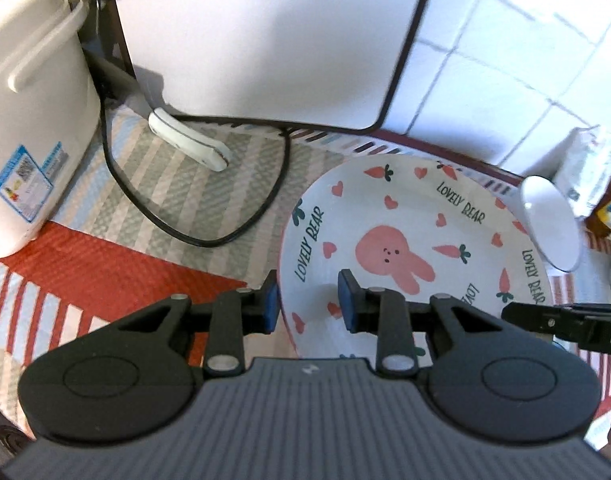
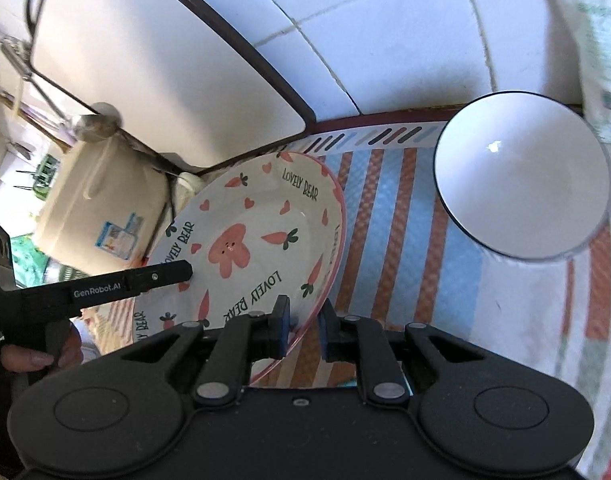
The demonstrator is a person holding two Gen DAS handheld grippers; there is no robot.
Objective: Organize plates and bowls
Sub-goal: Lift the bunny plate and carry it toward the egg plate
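Both tools (image 1: 307, 302) (image 2: 303, 330) clamp opposite rims of the rabbit plate (image 1: 405, 216).

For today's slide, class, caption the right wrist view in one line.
Both grippers grip the rabbit-print plate by opposite rims, beside a white bowl on the striped cloth.

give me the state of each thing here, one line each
rabbit plate: tilted, gripped at both rims
left gripper: shut on plate rim
right gripper: shut on plate rim
white bowl: upright, empty, on striped cloth
black cord: looped loose on cloth
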